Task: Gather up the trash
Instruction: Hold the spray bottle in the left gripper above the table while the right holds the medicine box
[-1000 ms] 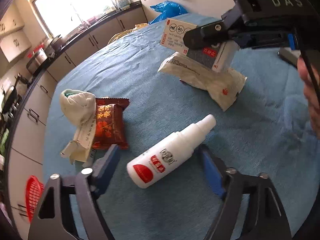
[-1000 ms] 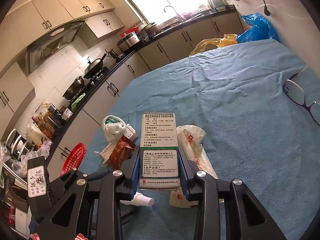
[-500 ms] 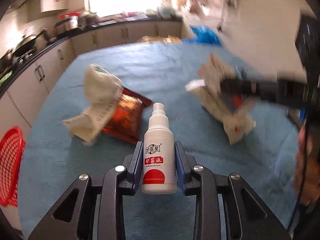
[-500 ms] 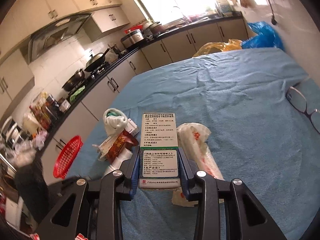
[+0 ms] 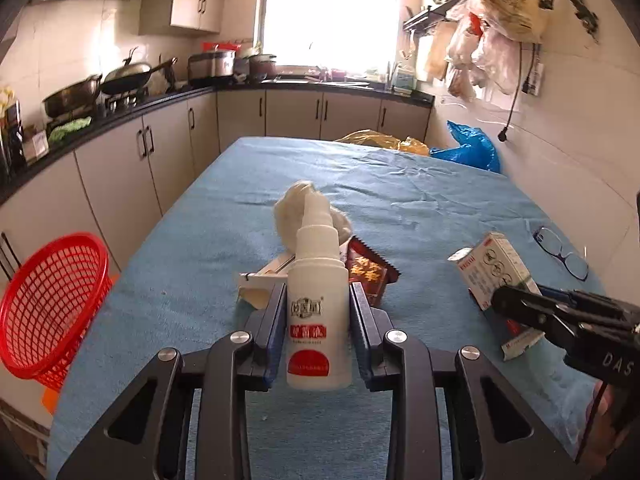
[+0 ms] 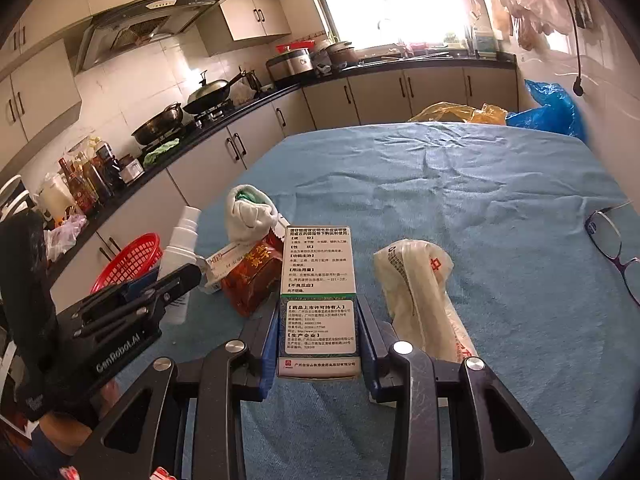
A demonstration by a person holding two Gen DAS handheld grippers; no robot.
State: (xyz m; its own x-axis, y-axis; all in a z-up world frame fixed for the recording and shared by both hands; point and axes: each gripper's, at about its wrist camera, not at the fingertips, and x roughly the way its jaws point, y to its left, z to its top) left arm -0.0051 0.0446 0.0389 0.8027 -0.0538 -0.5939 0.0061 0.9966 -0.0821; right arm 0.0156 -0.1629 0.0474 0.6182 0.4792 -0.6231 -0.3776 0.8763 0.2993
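My left gripper [image 5: 318,320] is shut on a white spray bottle [image 5: 318,316] with a red label, held upright above the blue tablecloth. The bottle also shows in the right wrist view [image 6: 178,264]. My right gripper [image 6: 319,332] is shut on a white and green medicine box [image 6: 319,300], which shows at the right of the left wrist view [image 5: 494,270]. On the cloth lie a red-brown snack wrapper [image 6: 252,276], a crumpled white wad [image 6: 248,214], a flattened carton [image 5: 260,274] and a white plastic bag [image 6: 420,292].
A red mesh basket [image 5: 48,308] stands off the table's left edge. Eyeglasses [image 6: 612,244] lie at the right of the blue tablecloth [image 6: 460,184]. Yellow [image 5: 376,140] and blue [image 5: 468,150] plastic bags sit at the far end. Kitchen cabinets and counters run along the left and back.
My left gripper closed on the spray bottle that lay on the cloth and lifted it upright. My right gripper kept hold of the box and rose slightly.
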